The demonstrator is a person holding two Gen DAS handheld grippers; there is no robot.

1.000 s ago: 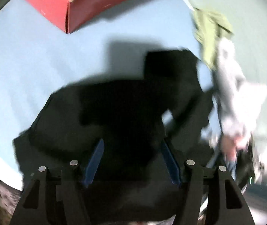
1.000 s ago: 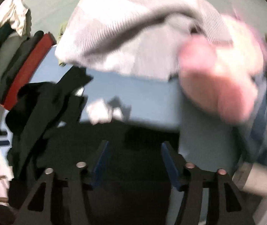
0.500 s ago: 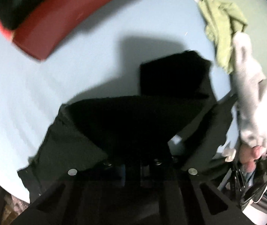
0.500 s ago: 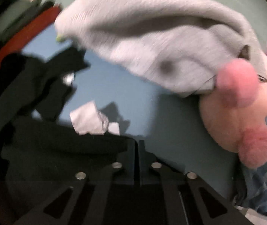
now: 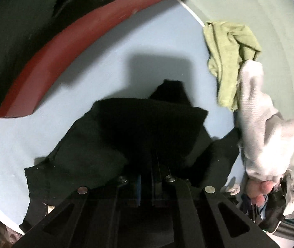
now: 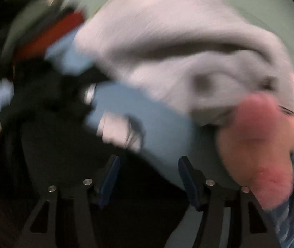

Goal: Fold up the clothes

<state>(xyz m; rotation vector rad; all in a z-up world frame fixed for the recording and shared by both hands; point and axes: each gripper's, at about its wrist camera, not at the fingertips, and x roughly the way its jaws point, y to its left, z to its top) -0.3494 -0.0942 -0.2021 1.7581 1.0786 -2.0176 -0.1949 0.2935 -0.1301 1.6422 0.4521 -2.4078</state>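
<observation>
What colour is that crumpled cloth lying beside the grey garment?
Olive green crumpled cloth; clearest in the left wrist view.

**Camera placement, 2 wrist-mounted fisheye views**

We look through 2 cameras, each set behind its own gripper and facing forward and steeply down along the fingers. In the left wrist view we sit close above the black garment (image 5: 147,128) on the light blue surface (image 5: 97,66), with the left gripper (image 5: 149,177) filling the lower edge. In the right wrist view, heavily blurred, we sit just as near, with the right gripper (image 6: 147,177) at the bottom. Both views share the black garment (image 6: 54,140), the blue surface (image 6: 147,111), the grey knit garment (image 5: 256,124) (image 6: 178,47) and the red-edged item (image 5: 64,57) (image 6: 62,31).
</observation>
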